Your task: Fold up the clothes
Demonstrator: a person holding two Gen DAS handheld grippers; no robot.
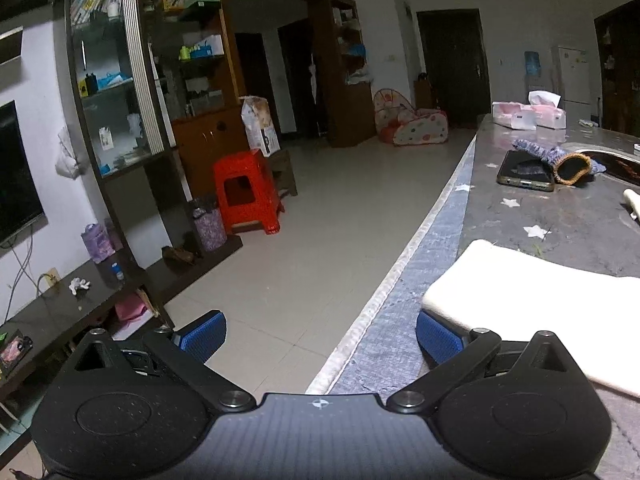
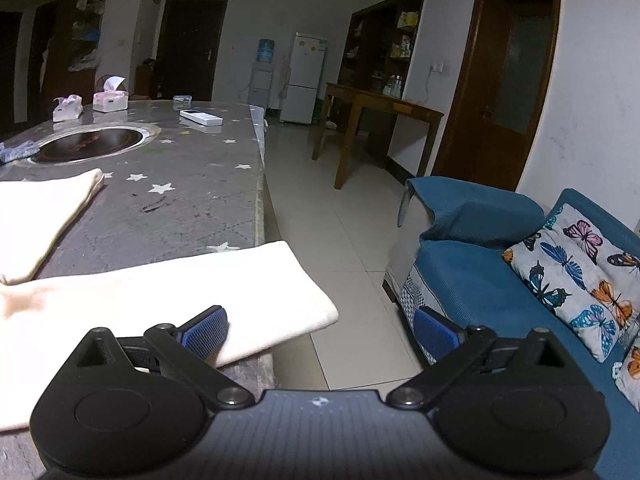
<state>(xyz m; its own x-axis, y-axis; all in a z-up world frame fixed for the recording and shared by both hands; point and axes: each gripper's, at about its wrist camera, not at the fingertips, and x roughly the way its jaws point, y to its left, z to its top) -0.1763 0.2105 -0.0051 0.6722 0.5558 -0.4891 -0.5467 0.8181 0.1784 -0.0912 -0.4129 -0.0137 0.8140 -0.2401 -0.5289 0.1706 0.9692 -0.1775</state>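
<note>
Right wrist view: cloth flat on table, long axis running left-right along near edge, one end overhanging. Right gripper jaws wide apart, empty, at that end. Left gripper also spread, at cloth's other end, about equally near.

Grey star-printed table, round dark inset plate in its top; lay on it: cream garment, phone, knitted pouch, tissue packs, white remote.
</note>
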